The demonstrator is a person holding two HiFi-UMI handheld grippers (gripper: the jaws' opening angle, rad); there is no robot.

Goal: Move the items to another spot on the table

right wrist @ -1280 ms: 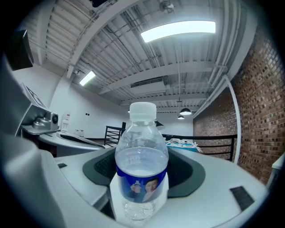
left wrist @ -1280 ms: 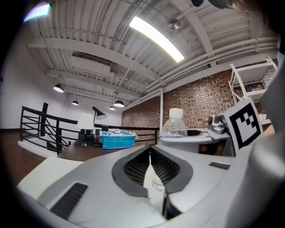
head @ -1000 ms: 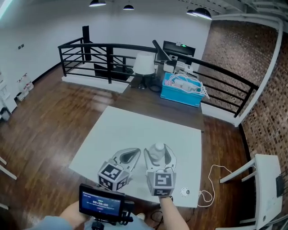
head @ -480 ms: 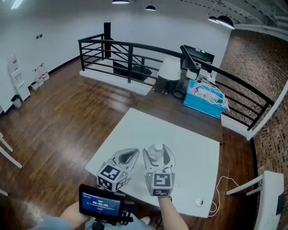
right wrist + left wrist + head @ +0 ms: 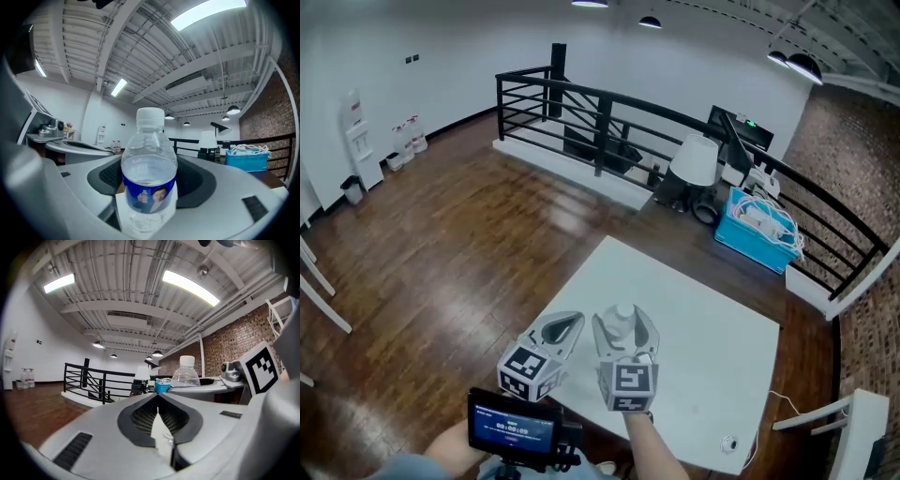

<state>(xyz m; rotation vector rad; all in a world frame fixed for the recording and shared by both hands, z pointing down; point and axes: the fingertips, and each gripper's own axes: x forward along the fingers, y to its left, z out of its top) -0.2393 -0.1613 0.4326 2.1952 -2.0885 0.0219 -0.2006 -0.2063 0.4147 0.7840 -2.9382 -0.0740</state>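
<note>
A clear water bottle [image 5: 149, 178] with a white cap and a blue label stands upright between the jaws of my right gripper [image 5: 149, 197], which is shut on it. In the head view the right gripper [image 5: 623, 326] holds the bottle [image 5: 624, 315] over the near part of the white table [image 5: 703, 319]. Just to its left, my left gripper [image 5: 566, 325] is shut with nothing in it. In the left gripper view its jaws [image 5: 158, 412] meet in a thin line, and the bottle [image 5: 186, 375] shows beyond them to the right.
A small round object [image 5: 729, 443] lies near the table's front right corner. Beyond the table stand a blue basket of cables [image 5: 761, 230], a white lamp [image 5: 695, 161] and a monitor [image 5: 741, 131] by a black railing [image 5: 609, 117]. A small screen [image 5: 514, 429] sits below the grippers.
The head view has swung left, so the table and the room have slid to the right in the picture. Both grippers keep their pose, and the bottle stays in the right one.
</note>
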